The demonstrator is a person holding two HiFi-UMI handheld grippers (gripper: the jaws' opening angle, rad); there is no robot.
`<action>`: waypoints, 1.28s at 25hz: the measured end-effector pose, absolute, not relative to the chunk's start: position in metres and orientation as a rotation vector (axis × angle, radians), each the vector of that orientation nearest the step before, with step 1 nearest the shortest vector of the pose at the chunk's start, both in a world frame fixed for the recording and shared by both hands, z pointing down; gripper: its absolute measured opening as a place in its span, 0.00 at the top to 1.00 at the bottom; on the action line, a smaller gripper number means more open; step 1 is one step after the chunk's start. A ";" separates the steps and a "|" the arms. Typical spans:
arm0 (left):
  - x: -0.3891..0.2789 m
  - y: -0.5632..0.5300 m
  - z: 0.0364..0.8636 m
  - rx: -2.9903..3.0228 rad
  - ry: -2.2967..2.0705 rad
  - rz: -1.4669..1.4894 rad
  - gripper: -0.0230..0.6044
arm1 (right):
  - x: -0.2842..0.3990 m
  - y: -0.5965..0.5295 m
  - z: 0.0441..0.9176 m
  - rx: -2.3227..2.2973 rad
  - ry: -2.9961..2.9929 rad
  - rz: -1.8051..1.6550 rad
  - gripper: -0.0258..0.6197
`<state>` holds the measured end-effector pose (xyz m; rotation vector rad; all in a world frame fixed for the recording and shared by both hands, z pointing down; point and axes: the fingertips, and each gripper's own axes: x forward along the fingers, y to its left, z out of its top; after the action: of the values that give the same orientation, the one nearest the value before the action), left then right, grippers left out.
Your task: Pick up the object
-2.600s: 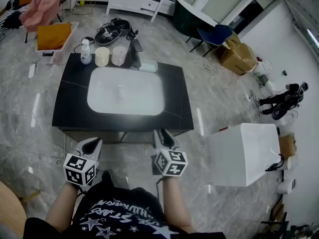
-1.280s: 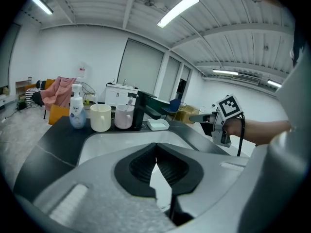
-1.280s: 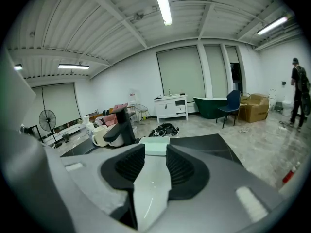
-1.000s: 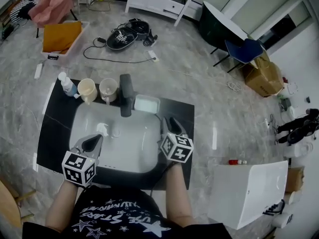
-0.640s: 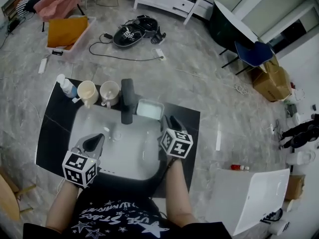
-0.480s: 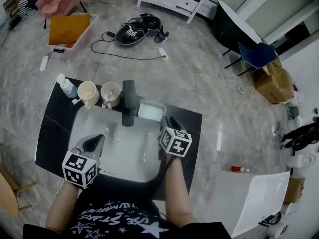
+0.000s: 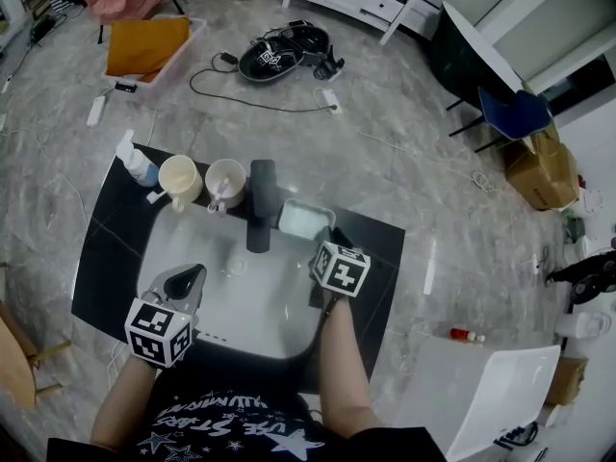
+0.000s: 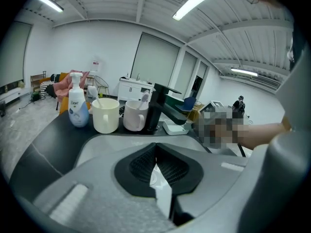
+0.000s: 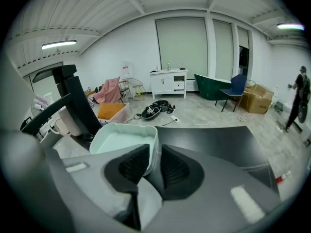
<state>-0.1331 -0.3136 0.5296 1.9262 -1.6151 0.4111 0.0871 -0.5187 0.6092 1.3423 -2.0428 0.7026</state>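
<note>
The right gripper (image 9: 154, 152), jaws just closing but not yet pinching, straddles the soap dish (image 9: 121, 141) wall to lift it, while the left gripper (image 8: 155, 152) idles with its jaws together.

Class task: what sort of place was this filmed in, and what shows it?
Probably a showroom or test studio, not a real bathroom: the black vanity with white basin and tap stands alone on an open floor, with cardboard boxes nearby.

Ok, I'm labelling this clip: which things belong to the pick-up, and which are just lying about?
In the job: tray; right gripper, whose jaws have just been closing, the tray's rim between them.
Lying about: soap bottle, cream mug, white mug, faucet, left gripper.
</note>
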 end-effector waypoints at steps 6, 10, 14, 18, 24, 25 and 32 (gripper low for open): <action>-0.134 -0.310 0.534 1.920 -1.610 0.407 0.95 | 0.088 -0.520 0.608 1.382 -2.006 0.725 0.94; -0.134 -0.303 0.533 1.927 -1.604 0.400 0.95 | 0.088 -0.516 0.597 1.410 -2.017 0.748 0.94; -0.134 -0.292 0.525 1.942 -1.610 0.385 0.95 | 0.093 -0.506 0.577 1.446 -2.031 0.726 0.94; -0.143 -0.276 0.517 1.955 -1.626 0.362 0.95 | 0.095 -0.489 0.559 1.497 -2.052 0.718 0.94; -0.146 -0.250 0.497 1.999 -1.640 0.336 0.95 | 0.108 -0.458 0.524 1.583 -2.076 0.704 0.94; -0.145 -0.245 0.496 2.008 -1.636 0.333 0.95 | 0.110 -0.452 0.520 1.594 -2.078 0.703 0.94; -0.143 -0.208 0.487 2.077 -1.602 0.305 0.95 | 0.120 -0.391 0.495 1.661 -2.097 0.690 0.94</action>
<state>-0.1431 -0.2077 0.4868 2.0771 -1.6020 0.3047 0.1205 -0.3910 0.4955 1.6610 -2.0971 0.6896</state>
